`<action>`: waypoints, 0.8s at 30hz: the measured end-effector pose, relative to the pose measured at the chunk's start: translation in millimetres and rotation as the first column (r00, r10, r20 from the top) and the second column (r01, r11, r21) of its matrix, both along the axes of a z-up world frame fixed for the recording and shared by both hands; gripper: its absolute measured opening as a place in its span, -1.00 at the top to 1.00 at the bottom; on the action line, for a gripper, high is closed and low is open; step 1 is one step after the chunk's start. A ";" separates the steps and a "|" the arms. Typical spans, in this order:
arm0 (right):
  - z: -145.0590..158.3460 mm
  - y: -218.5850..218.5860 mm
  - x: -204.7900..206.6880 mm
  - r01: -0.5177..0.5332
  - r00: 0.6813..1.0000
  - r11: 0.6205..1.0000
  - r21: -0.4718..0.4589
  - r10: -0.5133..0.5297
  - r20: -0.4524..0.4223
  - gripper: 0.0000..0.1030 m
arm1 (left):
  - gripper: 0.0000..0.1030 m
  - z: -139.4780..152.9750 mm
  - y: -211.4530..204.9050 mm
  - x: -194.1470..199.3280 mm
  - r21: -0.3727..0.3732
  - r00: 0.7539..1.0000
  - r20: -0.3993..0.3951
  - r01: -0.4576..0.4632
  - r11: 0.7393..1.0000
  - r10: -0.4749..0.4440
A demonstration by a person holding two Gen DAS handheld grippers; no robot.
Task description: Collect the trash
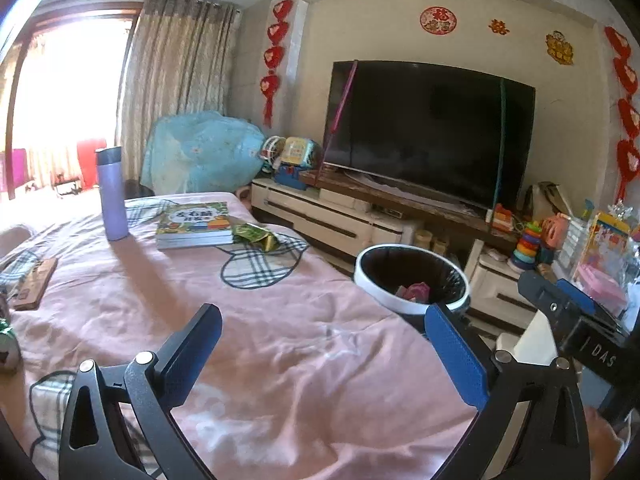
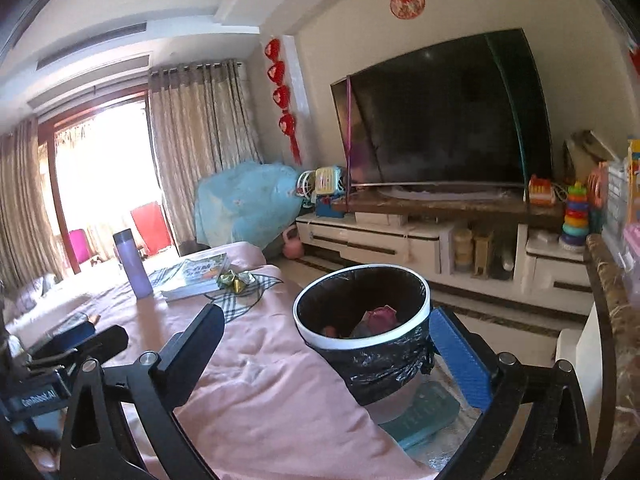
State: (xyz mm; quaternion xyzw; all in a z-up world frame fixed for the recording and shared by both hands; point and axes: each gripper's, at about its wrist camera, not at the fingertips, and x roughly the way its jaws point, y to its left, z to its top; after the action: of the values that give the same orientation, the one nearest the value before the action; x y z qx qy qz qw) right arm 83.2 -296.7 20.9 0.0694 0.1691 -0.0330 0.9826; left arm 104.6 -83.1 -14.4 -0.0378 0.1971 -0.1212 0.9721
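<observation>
Both the left gripper (image 1: 324, 352) and right gripper (image 2: 332, 360) are spread and carry nothing. The crumpled wrapper (image 1: 256, 236) lies far ahead beside the books (image 1: 194, 224) — a careless reach could knock the bottle (image 1: 112, 194). The bin (image 2: 362, 312) sits between the right fingers — easily tipped.

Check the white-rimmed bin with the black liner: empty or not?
Not empty. The white-rimmed bin with the black liner holds crumpled pink trash near its bottom, seen in both wrist views; mostly unfilled.

I count one purple flask (image 1: 111, 194), one stack of books (image 1: 194, 225), one crumpled green wrapper (image 1: 256, 235), one lined bin (image 2: 362, 320) and my two tongs (image 1: 328, 354) (image 2: 340, 360).
</observation>
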 end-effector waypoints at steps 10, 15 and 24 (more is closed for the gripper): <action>-22.1 10.6 -0.3 0.031 0.999 0.997 -0.066 -0.032 -0.012 -1.00 | -0.99 -11.7 -3.9 -16.9 0.039 0.998 0.031 -0.061 0.997 0.060; -23.1 14.5 -1.4 0.033 0.999 0.997 -0.073 -0.034 -0.015 -1.00 | -0.99 -14.8 -4.4 -19.7 0.059 0.996 0.041 -0.076 0.995 0.074; -26.0 14.1 -4.2 0.038 0.999 0.997 -0.070 -0.039 -0.015 -1.00 | -0.99 -17.7 -3.5 -20.9 0.073 0.995 0.051 -0.090 0.993 0.086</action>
State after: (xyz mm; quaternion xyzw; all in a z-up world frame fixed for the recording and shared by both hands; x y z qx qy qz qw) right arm 79.0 -282.6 -5.1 0.0379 0.1748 -0.0584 0.9821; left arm 83.7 -86.6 -32.1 -0.0069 0.1763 -0.0716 0.9817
